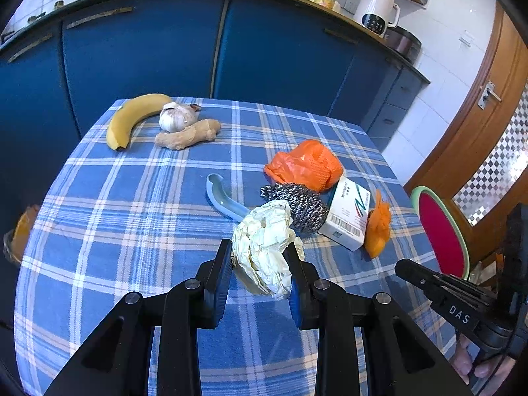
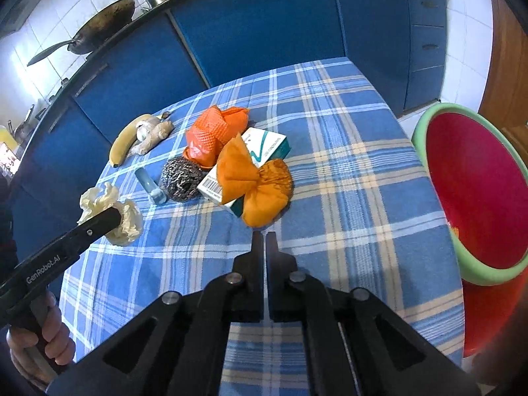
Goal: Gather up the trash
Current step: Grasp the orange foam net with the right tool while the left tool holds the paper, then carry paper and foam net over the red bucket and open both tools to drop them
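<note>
The left gripper (image 1: 260, 264) reaches out low over the near part of the table (image 1: 132, 198), its two fingers angled slightly down toward the middle. The right gripper (image 2: 264, 241) is held level above the near right part of the table, pointing at the orange net (image 2: 260, 184) just ahead of its tips.

The near edge and the whole left half of the checked cloth lie bare; a banana (image 1: 132, 118), garlic (image 1: 176, 117) and ginger (image 1: 188, 135) sit by the far left corner. Off the right edge stands a red basin with a green rim (image 2: 475, 191).

The left fingers are half closed, pinching a crumpled wad of pale paper (image 1: 264, 247) between their pads. The right fingers are nearly together, a thin gap between them, holding nothing.
</note>
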Tool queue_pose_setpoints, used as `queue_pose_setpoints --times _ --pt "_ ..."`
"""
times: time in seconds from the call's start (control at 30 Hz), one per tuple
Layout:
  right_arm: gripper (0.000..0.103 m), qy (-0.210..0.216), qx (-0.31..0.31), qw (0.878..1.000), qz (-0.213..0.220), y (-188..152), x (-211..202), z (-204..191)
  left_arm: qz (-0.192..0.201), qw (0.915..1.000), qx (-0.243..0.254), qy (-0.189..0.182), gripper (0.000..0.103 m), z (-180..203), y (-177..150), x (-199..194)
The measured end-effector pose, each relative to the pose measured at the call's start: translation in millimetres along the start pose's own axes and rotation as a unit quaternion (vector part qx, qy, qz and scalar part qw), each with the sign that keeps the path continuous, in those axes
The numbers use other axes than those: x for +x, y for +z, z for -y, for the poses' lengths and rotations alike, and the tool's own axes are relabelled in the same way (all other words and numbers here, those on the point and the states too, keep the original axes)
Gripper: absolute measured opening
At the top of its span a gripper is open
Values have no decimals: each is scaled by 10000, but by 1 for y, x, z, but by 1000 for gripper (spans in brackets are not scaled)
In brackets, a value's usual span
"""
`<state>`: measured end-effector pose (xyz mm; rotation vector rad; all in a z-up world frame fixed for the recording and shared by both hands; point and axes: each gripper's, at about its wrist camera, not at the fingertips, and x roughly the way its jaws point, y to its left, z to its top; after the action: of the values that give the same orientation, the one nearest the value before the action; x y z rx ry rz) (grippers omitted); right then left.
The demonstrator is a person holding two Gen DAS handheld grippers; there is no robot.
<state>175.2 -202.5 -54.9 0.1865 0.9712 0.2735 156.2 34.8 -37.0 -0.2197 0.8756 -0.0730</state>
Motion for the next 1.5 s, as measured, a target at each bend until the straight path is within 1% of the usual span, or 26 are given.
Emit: queue_pose_setpoints --times 0.07,0.13,0.2,0.27,0.33,0.37,0.43,0.57,0.6,0.63,0.67,0.73,0.8,0.97,1.23,1.5 --pt "12 -74 -50 9999 -46 1 4 -3 -11 10000 -43 32 31 -3 1 1" --pt "28 -78 -50 9999 -66 3 8 -4 -10 10000 -83 54 30 -6 2 2" --pt "36 -99 -50 9999 -59 5 11 -6 -6 9999 -122 58 30 -10 3 2" --pt "37 -158 -118 9998 -66 8 15 -9 3 9999 -145 59 30 -12 4 3" --pt "44 -291 -228 9993 -96 12 21 -11 0 9999 -166 43 30 -13 5 4" --pt "45 -355 -303 9988 -130 14 24 -12 -4 9998 -171 38 30 -14 5 5" --pt "46 -481 -412 9977 -223 17 33 -13 -22 9999 -169 13 30 -14 5 7" --pt "46 -479 -416 9975 -301 21 43 -10 -45 9999 -158 -1 30 -14 5 9" --pt "42 -455 -380 9978 -299 21 43 -9 -51 9999 -153 -3 30 -15 4 9" --pt "34 -427 -345 9981 -280 21 43 -7 -56 9999 -149 -3 31 -15 4 10" --pt "30 -414 -335 9982 -277 21 43 -6 -64 9999 -143 -5 31 -15 4 10" --pt "25 -349 -267 9987 -265 21 42 -2 -78 9999 -147 -9 30 -14 3 10" --pt "23 -342 -236 9989 -230 20 40 1 -89 9999 -138 -23 30 -12 3 11" --pt "22 -212 -99 9997 -57 15 24 7 -71 9999 -47 -64 31 -4 3 7" --pt "22 -87 57 9996 244 6 -18 19 -18 9994 186 -277 30 22 5 -5" --pt "22 -174 191 9982 539 -1 -61 40 -56 9969 538 -571 30 63 10 -10"
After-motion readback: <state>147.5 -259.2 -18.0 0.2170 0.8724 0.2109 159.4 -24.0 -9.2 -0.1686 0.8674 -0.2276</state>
